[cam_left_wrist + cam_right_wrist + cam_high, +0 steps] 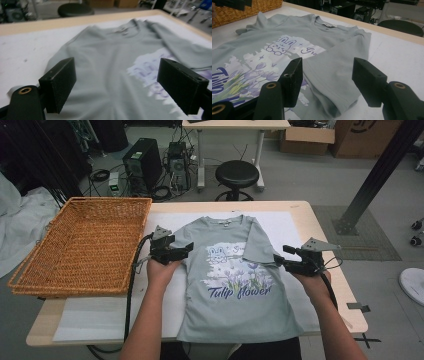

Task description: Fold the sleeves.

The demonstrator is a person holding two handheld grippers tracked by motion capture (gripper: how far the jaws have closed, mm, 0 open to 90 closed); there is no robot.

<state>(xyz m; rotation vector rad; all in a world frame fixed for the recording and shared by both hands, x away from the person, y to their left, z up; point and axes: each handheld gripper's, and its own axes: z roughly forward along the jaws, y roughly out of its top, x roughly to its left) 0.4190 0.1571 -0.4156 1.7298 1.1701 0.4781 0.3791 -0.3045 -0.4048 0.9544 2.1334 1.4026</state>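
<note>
Behind our wooden table point(320, 227) we see a black stool point(237, 172) and computer boxes on the floor. On the white sheet point(105, 317) lies a grey T-shirt point(235, 305) with a bunny and tulips, in the middle of the high view. We are folding it, we think. One sleeve point(337, 67), on the right side of the high view, is already folded in over the picture. Our right gripper point(280, 260) sits by that sleeve with its jaws spread, pinching nothing. Our left gripper point(187, 249) is over the other sleeve at the shirt's left edge, jaws spread too, nothing between them pressed. That sleeve is not folded yet. After that comes folding the body, and maybe putting it in the wicker basket point(82, 245) at the left.
</note>
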